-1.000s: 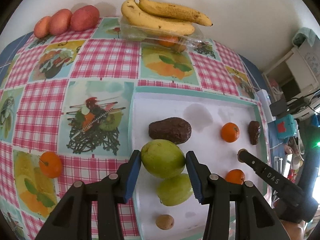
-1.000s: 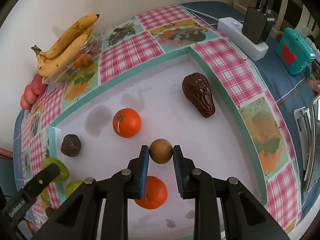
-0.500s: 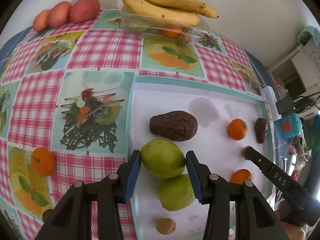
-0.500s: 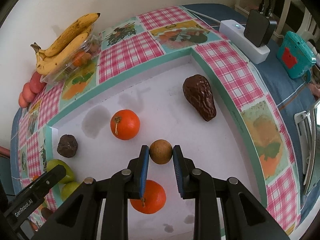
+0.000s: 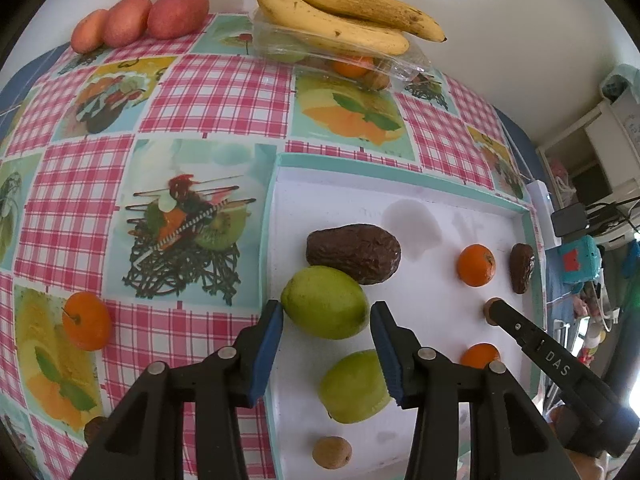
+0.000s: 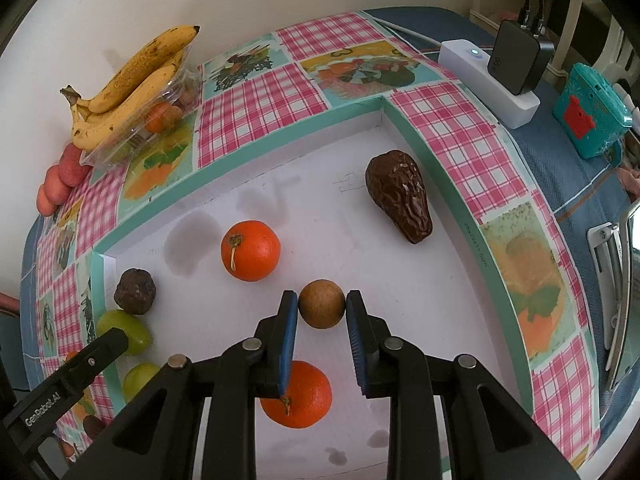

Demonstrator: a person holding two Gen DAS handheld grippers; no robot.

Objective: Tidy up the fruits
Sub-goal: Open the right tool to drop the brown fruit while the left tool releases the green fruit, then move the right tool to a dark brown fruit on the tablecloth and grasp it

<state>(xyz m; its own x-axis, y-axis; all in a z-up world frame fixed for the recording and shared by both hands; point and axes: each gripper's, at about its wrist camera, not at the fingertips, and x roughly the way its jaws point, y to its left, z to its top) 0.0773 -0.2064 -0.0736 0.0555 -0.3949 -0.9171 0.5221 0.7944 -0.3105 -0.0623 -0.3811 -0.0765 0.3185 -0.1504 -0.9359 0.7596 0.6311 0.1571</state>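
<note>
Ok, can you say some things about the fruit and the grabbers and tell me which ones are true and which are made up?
1. The right gripper is shut on a small round brown fruit. True.
2. The left gripper has a banana between its fingers. False: a green fruit sits between its fingers, and the bananas lie on a clear plastic container by the wall.
3. Two oranges lie on the white tray in the right wrist view. True.
4. The three red fruits lie on the white tray. False: they sit in a row at the table's far edge, by the wall.
5. A lone orange lies on the checked tablecloth, off the tray. True.
</note>
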